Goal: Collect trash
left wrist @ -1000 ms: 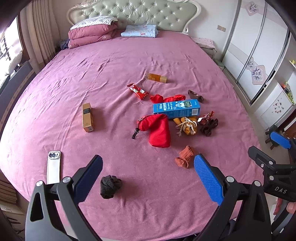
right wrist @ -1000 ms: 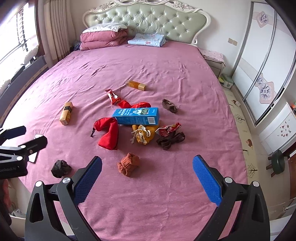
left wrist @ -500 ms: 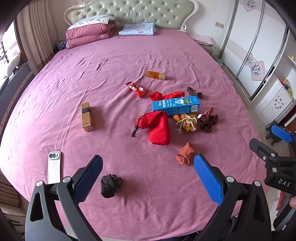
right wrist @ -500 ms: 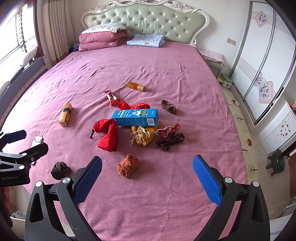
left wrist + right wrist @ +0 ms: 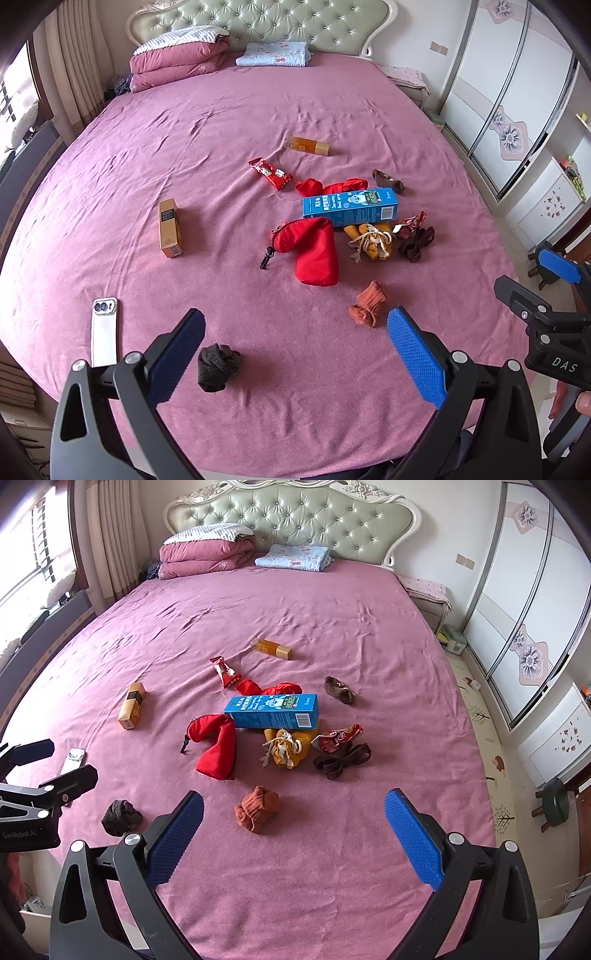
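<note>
Litter lies mid-bed on the pink cover (image 5: 221, 122): a blue carton (image 5: 349, 206) (image 5: 271, 711), a red snack wrapper (image 5: 270, 172) (image 5: 224, 671), a crumpled red wrapper (image 5: 409, 224) (image 5: 338, 735), a tan box (image 5: 169, 228) (image 5: 132, 705) and an amber bottle (image 5: 308, 146) (image 5: 271, 648). A red pouch (image 5: 314, 248) (image 5: 218, 745) lies beside the carton. My left gripper (image 5: 295, 350) is open and empty above the bed's near edge. My right gripper (image 5: 293, 829) is open and empty to its right.
Socks lie about: dark (image 5: 217, 365) (image 5: 121, 812), rust (image 5: 369, 302) (image 5: 257, 808), yellow (image 5: 371, 242), brown (image 5: 416, 243) (image 5: 341, 761). A white phone (image 5: 104, 330) lies near left. Folded bedding (image 5: 207, 552) is at the headboard. Wardrobes (image 5: 532, 602) and a stool (image 5: 556, 805) stand right.
Both grippers have tilted and moved slightly; the items sit a little lower in both views. Nothing was picked up and the jaws stay open.
</note>
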